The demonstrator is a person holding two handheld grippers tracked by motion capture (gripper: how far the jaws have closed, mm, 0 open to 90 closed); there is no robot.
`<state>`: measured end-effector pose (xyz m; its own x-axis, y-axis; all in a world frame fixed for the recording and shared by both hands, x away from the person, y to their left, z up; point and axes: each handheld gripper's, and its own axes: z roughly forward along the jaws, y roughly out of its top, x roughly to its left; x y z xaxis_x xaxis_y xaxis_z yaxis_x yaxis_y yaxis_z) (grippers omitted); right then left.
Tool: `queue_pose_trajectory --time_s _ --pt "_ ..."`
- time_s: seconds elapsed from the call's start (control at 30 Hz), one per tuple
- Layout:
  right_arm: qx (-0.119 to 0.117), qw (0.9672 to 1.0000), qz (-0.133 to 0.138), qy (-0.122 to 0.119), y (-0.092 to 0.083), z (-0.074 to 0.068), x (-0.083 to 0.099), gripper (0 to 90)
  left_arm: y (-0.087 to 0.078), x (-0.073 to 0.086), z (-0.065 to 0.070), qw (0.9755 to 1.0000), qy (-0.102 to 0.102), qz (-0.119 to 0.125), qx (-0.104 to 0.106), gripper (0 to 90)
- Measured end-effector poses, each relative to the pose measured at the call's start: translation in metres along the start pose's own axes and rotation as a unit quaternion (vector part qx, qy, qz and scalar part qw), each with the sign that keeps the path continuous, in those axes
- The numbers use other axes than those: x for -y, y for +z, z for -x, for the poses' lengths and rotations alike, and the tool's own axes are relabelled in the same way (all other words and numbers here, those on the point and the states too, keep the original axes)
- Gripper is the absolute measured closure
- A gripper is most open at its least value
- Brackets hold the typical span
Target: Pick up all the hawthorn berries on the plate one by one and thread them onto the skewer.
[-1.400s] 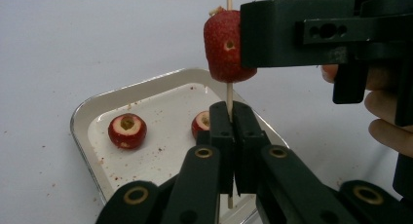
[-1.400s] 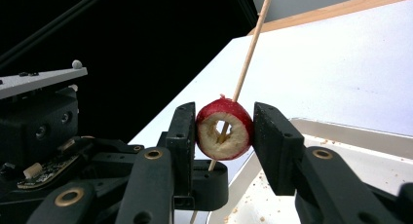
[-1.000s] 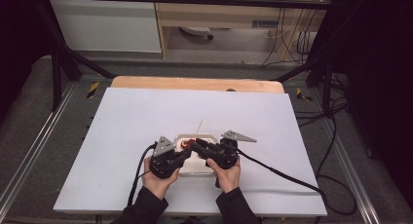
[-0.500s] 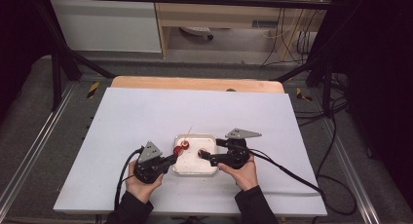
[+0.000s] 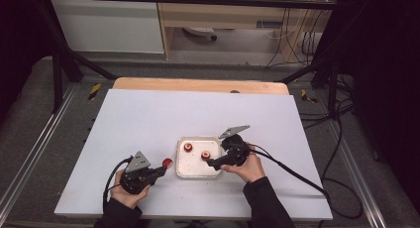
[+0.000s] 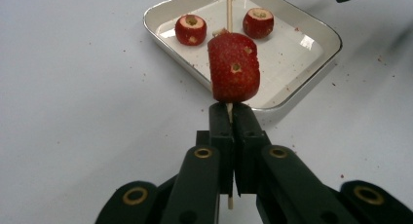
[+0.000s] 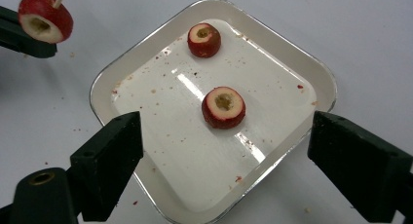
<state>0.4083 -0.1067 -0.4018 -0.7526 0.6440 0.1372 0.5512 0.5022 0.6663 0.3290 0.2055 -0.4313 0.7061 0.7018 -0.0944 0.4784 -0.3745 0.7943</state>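
Left tool point(image 6: 229, 112) clamps the skewer point(image 6: 229, 9) bearing 1 hawthorn point(image 6: 234, 68); right tool point(image 7: 221, 170), jaws just opened and empty, should close squarely on the nearer tray point(image 7: 311, 68) fruit point(image 7: 223, 107).

My desk point(image 5: 148, 124) spreads white across the middle of the frame, with a bare wooden strip point(image 5: 198, 85) along its far edge. Beyond it, at upper left, stands a white cabinet point(image 5: 109, 25). Black cables point(image 5: 341, 134) trail over the grey floor at right.
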Motion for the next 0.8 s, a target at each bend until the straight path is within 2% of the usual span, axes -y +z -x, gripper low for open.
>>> queue_pose_trajectory --time_s 0.13,0.23,0.3,0.43,0.53,0.63,0.8 --pt "0.004 0.9987 -0.042 -0.030 0.007 0.000 -0.013 14.9 0.000 0.004 0.000 1.0000 0.005 -0.007 0.003 88.0" --pt "-0.007 0.9947 -0.085 -0.058 0.012 -0.003 -0.020 17.0 -0.001 0.005 -0.001 1.0000 0.004 -0.008 0.002 87.9" --pt "-0.008 0.9920 -0.102 -0.075 0.016 -0.004 -0.024 19.7 -0.002 0.006 -0.002 1.0000 0.004 -0.009 0.001 87.9" --pt "-0.015 0.9880 -0.119 -0.096 0.025 -0.004 -0.030 24.3 -0.001 0.007 -0.002 0.9999 0.004 -0.011 0.002 88.0" --pt "-0.022 0.9855 -0.133 -0.103 0.033 -0.002 -0.034 30.1 0.000 0.007 -0.002 0.9999 0.006 -0.012 0.003 87.9" --pt "-0.030 0.9827 -0.147 -0.109 0.040 -0.001 -0.037 35.0 0.000 0.007 -0.003 0.9999 0.004 -0.012 0.003 88.0" --pt "-0.046 0.9807 -0.156 -0.108 0.049 0.002 -0.042 43.6 0.000 0.007 -0.002 0.9999 0.006 -0.012 0.004 88.0"
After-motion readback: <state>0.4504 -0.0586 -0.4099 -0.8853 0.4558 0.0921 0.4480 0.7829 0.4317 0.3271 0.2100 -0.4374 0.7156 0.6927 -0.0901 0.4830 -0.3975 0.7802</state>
